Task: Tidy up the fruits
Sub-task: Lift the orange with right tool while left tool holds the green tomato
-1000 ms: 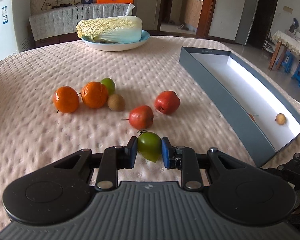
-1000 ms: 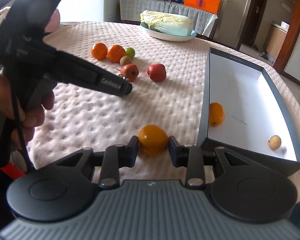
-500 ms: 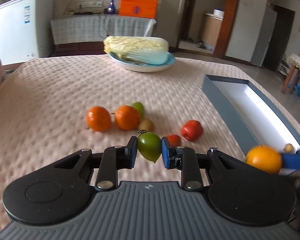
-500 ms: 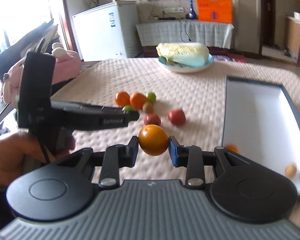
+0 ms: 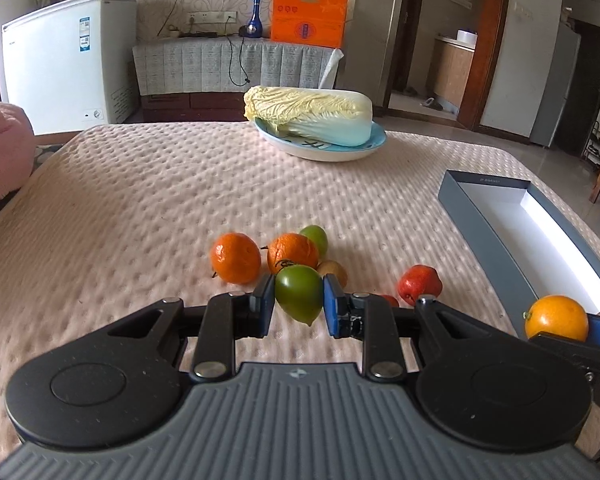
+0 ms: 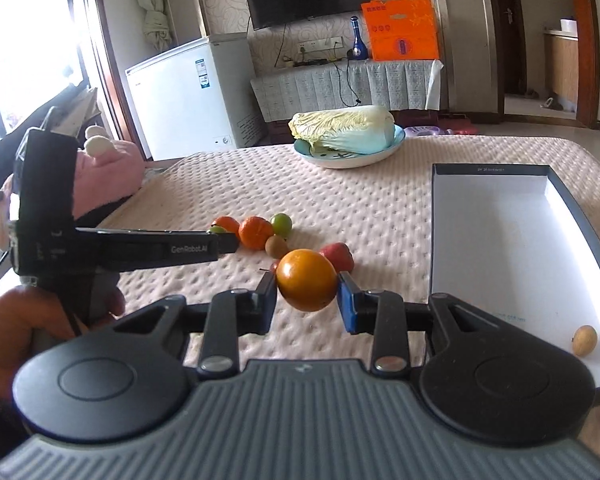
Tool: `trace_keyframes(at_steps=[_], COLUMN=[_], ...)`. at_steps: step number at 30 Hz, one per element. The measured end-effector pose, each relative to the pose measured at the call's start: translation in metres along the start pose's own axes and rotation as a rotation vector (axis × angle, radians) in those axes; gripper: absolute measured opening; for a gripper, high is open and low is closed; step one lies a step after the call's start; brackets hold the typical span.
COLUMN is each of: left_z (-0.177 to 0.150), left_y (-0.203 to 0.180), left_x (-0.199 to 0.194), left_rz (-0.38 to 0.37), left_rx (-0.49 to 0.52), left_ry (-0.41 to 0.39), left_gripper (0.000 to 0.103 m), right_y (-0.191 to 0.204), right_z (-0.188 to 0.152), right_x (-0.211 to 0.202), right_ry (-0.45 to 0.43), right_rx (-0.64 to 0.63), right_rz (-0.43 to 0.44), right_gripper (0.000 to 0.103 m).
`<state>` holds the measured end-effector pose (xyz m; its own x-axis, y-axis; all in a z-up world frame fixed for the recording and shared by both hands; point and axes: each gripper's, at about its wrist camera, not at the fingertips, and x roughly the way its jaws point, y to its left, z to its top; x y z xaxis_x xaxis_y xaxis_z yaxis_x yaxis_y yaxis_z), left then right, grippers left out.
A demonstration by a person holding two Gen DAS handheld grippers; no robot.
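Now each gripper carries one fruit above the quilted table (image 5: 148, 200).

Largest on the table is the open grey box (image 6: 516, 240) at the right, white inside, with one small tan fruit (image 6: 584, 340) lying in its near corner. Behind stands a blue plate (image 5: 324, 148) bearing a cabbage (image 5: 312, 114). Loose fruit sits in a cluster mid-table: two oranges (image 5: 236, 258), a small green fruit (image 5: 315, 238), a brown one and a red one (image 5: 420, 284) (a second red one is mostly hidden). The right gripper (image 6: 307, 300) is clamped on a yellow-orange fruit (image 6: 307, 280), lifted clear of the cloth just left of the box; the left gripper (image 5: 299, 306) is clamped on a green fruit (image 5: 299, 292), raised in front of the cluster.
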<state>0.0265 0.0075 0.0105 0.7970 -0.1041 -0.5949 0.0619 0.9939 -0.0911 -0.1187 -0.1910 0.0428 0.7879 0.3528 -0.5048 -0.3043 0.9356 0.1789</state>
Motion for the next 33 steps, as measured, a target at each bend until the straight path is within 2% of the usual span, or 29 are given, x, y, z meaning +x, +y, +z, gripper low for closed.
trace_keyframes(at_steps=[14,33], left_z=[-0.001,0.002], left_y=[-0.001,-0.036], left_x=[0.005,0.007], left_rz=[0.027,-0.027], left_rx=[-0.019,0.004], left_ry=[0.011,0.003], left_gripper=[0.030,0.030], right_y=[-0.004,-0.014], right_z=[0.003,0.003], right_x=[-0.010,-0.018], right_ry=[-0.046,-0.049], right_rx=[-0.016,-0.018], right_rz=[0.020,0.006], right_gripper=[0.035,0.036])
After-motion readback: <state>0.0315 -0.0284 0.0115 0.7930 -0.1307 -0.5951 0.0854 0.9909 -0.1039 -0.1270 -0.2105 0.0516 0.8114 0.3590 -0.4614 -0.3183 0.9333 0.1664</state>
